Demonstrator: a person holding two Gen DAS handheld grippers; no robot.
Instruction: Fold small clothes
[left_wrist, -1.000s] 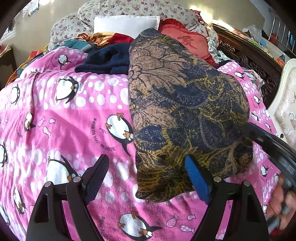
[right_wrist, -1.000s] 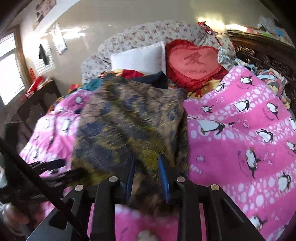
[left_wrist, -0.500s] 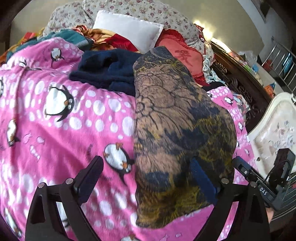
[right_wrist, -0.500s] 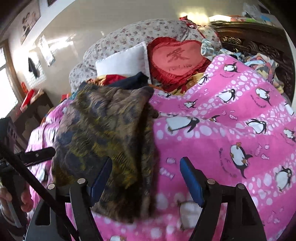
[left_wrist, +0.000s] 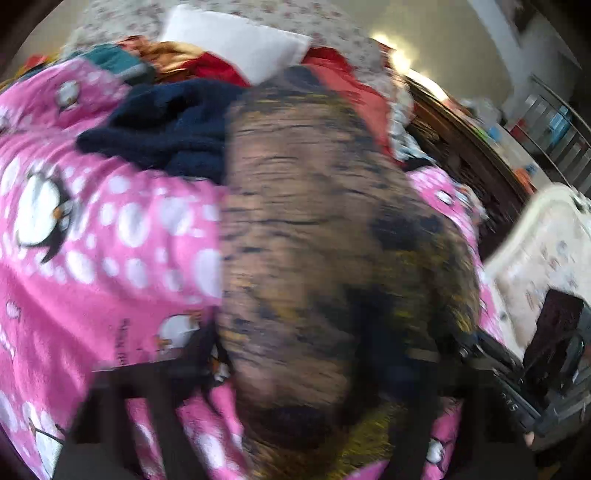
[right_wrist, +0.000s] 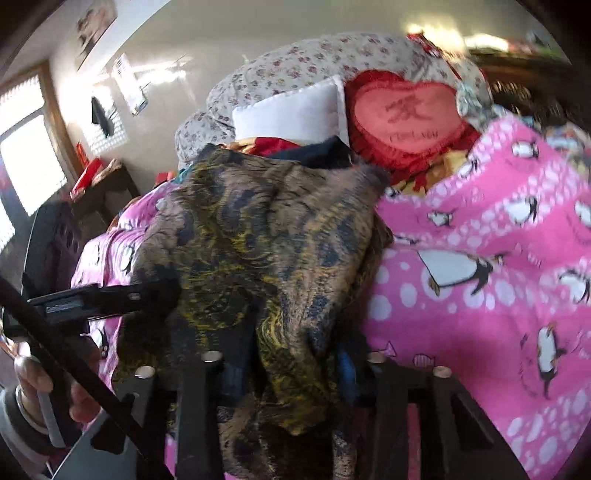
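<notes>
Left wrist view: heavy motion blur across whole frame, patterned garment (left_wrist: 332, 266) smeared into streaks, left hand-held gripper (left_wrist: 295, 373) at the bottom only a dark smudge. Right wrist view sharper, slight blur at the right edge. Daylight from window (right_wrist: 33, 166) at left, blown-out glare patches on wall (right_wrist: 159, 74) upper left. Both: fisheye bending, dark vignette in corners.

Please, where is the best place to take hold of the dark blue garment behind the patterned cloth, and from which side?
Probably at the free left edge of the dark blue garment, coming from the left over the pink blanket. Its right part disappears behind the patterned cloth, so that side is blocked.
</notes>
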